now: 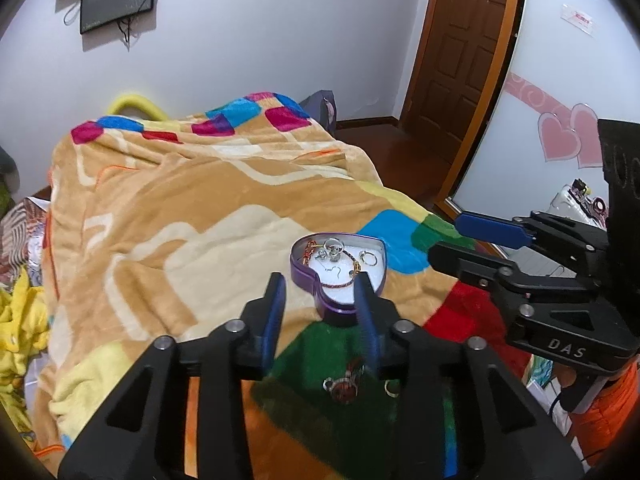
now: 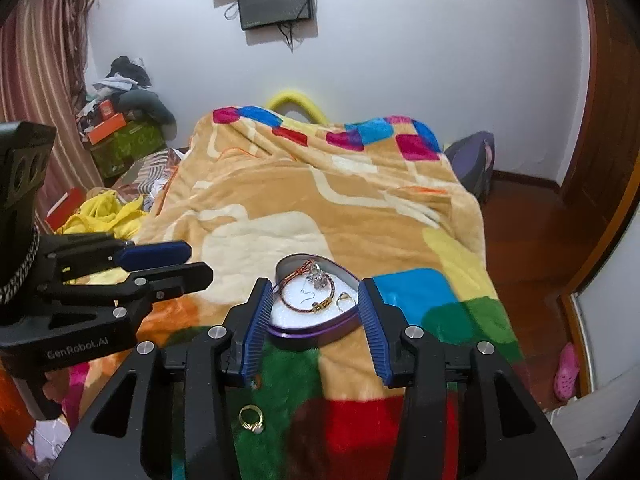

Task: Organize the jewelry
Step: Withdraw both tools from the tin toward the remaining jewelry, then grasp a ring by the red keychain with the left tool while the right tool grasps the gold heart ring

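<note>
Heart-shaped purple tin (image 2: 316,320) on the blanket (image 2: 304,200), already holding bracelets and rings. Just nearer than the tin: gold ring (image 2: 251,420), loose in the plush; likely to sink or skid if pinched carelessly. Right gripper (image 2: 316,320) wide open, empty; left gripper (image 1: 320,304) likewise. Readable: "GenRobot.AI", "DAS".

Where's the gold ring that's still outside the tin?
In the right wrist view the gold ring lies on the blanket's green patch, low left, under the right gripper, nearer the camera than the heart tin.
</note>
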Available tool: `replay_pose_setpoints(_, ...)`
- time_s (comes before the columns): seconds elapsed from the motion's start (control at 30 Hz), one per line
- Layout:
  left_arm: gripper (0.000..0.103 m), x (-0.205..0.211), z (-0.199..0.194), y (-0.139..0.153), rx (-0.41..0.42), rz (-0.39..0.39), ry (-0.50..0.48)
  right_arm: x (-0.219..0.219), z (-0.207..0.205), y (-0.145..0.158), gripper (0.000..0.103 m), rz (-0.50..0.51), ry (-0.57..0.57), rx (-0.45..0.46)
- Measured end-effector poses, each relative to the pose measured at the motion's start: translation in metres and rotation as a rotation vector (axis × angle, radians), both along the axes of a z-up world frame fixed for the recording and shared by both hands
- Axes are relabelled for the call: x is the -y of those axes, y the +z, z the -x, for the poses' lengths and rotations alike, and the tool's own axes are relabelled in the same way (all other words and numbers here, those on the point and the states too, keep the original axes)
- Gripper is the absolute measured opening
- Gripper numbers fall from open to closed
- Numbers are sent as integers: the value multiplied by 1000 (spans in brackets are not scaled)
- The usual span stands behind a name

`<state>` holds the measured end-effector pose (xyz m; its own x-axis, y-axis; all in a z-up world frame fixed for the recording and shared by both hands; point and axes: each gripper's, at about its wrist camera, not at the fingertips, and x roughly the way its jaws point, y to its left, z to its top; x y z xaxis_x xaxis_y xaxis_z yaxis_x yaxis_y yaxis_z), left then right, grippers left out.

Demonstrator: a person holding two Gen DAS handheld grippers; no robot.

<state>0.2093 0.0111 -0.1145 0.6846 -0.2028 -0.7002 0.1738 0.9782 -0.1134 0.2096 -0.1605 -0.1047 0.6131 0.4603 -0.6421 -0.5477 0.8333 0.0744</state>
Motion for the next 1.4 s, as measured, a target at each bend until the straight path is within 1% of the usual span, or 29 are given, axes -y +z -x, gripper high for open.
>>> replay_pose_setpoints(0.07,43,-2,10,4,5,-6,2,0,8,2,41,3,2,8)
replay_pose_setpoints(0.13,45,-4,17,6,8,-9,5,-1,16,3,41,15,2,19)
replay_pose_setpoints(0.23,45,-7,26,6,1,-13,14,-1,26,0,41,27,5,21)
replay_pose_setpoints(0.37,45,-15,37,1,-19,-16,28,-1,34,-11,41,41,5,-6)
replay_pose_setpoints(0.6,45,-20,51,-20,-76,-20,34,0,45,-36,41,65,1,-72)
replay_pose_setpoints(0.77,45,-19,57,-34,-103,-43,33,-2,50,-56,41,87,6,-117)
replay_pose_setpoints(0.9,45,-18,59,-47,-135,-30,29,-6,49,-72,41,98,16,-153)
replay_pose_setpoints(1.1,45,-13,57,-67,-179,-25,21,-14,46,-87,41,97,35,-182)
replay_pose_setpoints(1.2,45,-14,55,-71,-190,-16,20,-16,42,-94,41,88,51,-208)
replay_pose_setpoints(1.27,45,-14,53,-72,-192,-13,17,-16,42,-96,41,74,48,-207)
replay_pose_setpoints(1.33,45,-13,52,-72,-190,-15,11,-14,42,-97,35,51,48,-212)
replay_pose_setpoints(1.4,45,-12,50,-73,-193,-16,3,-13,43,-99,25,30,49,-220)
